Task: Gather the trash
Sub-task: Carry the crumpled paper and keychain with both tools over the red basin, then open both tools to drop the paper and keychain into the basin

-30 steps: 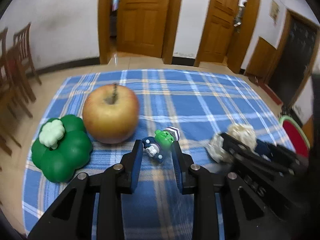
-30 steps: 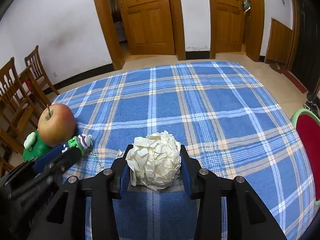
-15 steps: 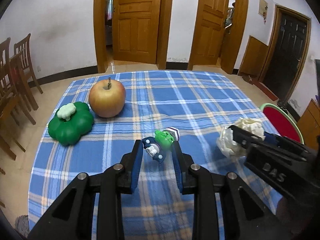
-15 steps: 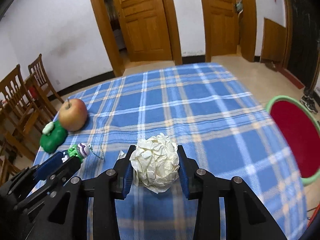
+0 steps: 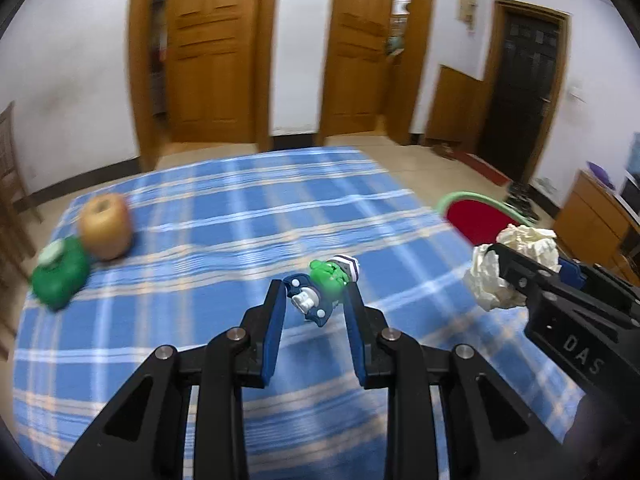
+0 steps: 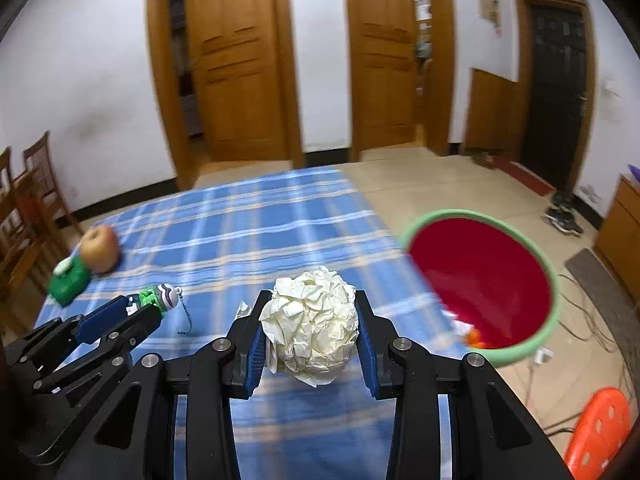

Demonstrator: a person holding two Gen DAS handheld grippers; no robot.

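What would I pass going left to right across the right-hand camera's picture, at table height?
Green toy → apple → little figure held by the left gripper → crumpled paper ball in the right gripper → red bin → orange stool.

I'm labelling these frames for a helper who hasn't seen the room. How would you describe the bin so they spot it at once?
Start from the table with the blue checked cloth. Just past its right-hand edge, down on the tiled floor, stands the bin, beside an orange stool. It is the one round open tub, red inside with a pale green rim, with a few scraps lying at the bottom.
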